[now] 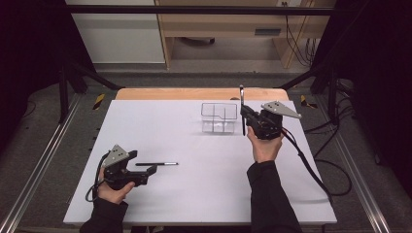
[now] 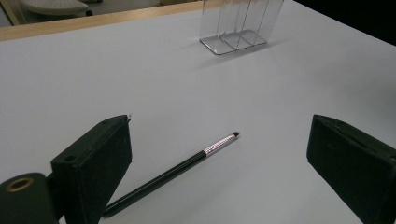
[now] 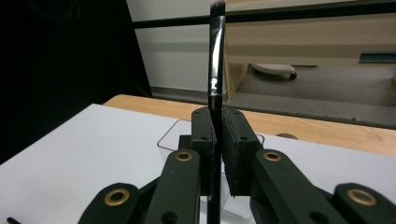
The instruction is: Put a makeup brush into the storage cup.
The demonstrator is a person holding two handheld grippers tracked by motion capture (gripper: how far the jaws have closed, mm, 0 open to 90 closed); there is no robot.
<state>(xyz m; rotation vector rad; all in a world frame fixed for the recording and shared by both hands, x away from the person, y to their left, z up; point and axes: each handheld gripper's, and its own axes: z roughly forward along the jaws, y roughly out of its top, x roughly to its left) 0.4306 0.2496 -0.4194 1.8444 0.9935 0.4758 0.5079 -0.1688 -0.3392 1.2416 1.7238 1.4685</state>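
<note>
The right gripper (image 1: 244, 112) is clamped on a makeup brush (image 1: 242, 109) and holds it upright, with its long axis vertical. In the right gripper view the bristle tip (image 3: 217, 4) points up, the shiny ferrule is below it, and the black handle runs down between the closed pads (image 3: 233, 154). The brush stands above the far right part of the table (image 1: 194, 204), just beside the right wall of a clear plastic organizer (image 1: 219, 117) with several compartments. The right hand (image 1: 265, 145) comes from the near edge, with the forearm almost straight forward.

The left gripper (image 1: 154, 168) rests near the near left corner, with its jaws wide apart and nothing between the pads. A second, thin brush (image 2: 173, 173) lies flat on the table. Its long axis goes across the table and its tip points to the right edge. Its handle end is close to the left gripper's pad (image 2: 93, 168). The left hand (image 1: 114, 189) holds the gripper low and about level.
</note>
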